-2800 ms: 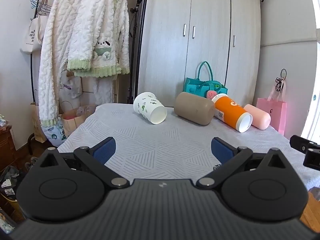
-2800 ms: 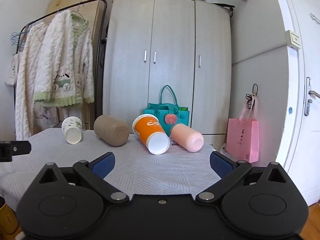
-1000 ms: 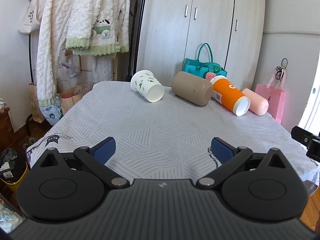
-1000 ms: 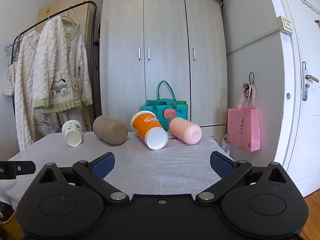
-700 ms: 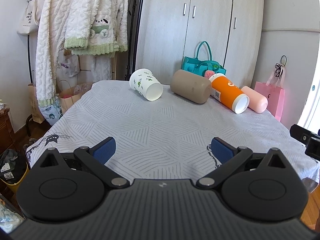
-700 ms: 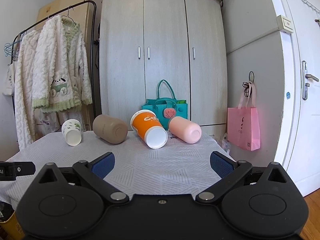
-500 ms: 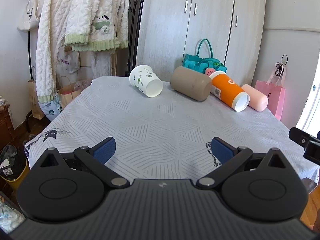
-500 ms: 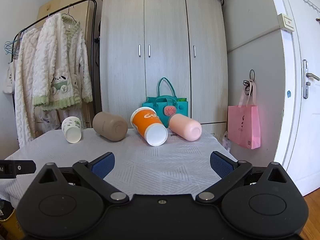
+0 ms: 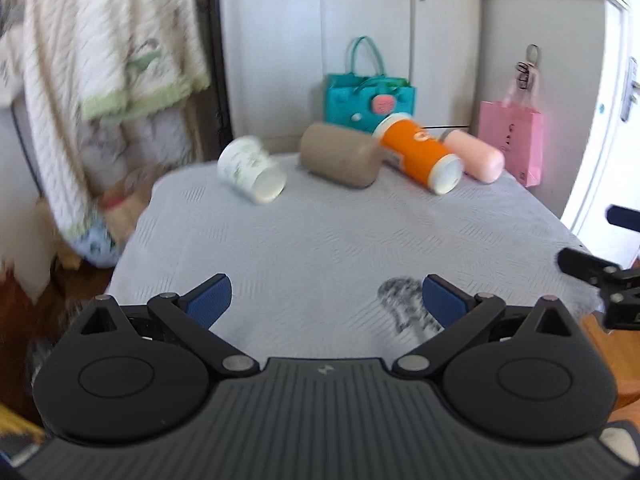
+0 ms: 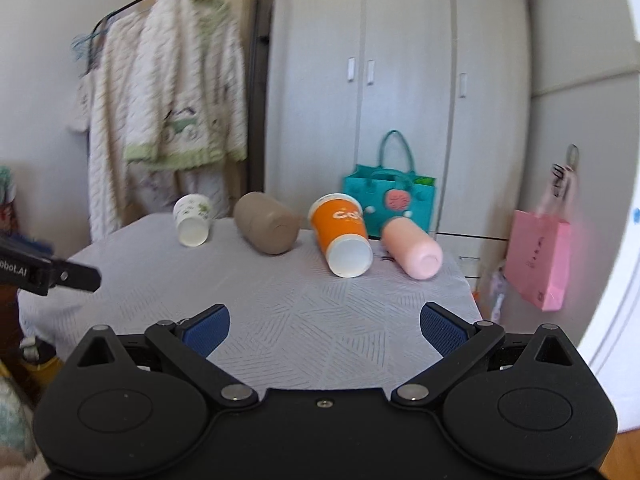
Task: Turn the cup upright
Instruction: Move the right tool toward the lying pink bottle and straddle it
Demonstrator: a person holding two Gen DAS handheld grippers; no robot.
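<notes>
Several cups lie on their sides in a row at the far end of the table (image 9: 320,248): a white cup with green print (image 9: 251,170) (image 10: 193,219), a tan cup (image 9: 340,155) (image 10: 267,229), an orange cup (image 9: 420,160) (image 10: 343,235) and a pink cup (image 9: 476,156) (image 10: 412,249). My left gripper (image 9: 325,300) is open and empty over the near part of the table. My right gripper (image 10: 325,326) is open and empty, well short of the cups. The right gripper's tip shows at the right edge of the left wrist view (image 9: 592,268).
A wardrobe (image 10: 400,80) stands behind the table. A teal bag (image 10: 390,196) sits behind the cups and a pink bag (image 10: 538,260) hangs at the right. A rack of fluffy clothes (image 10: 168,120) stands at the left. The table (image 10: 280,280) ends close to my grippers.
Both grippers have risen and tilted down towards the table, and the views have swung with motion blur. The cups have not moved. Both grippers stay open.
</notes>
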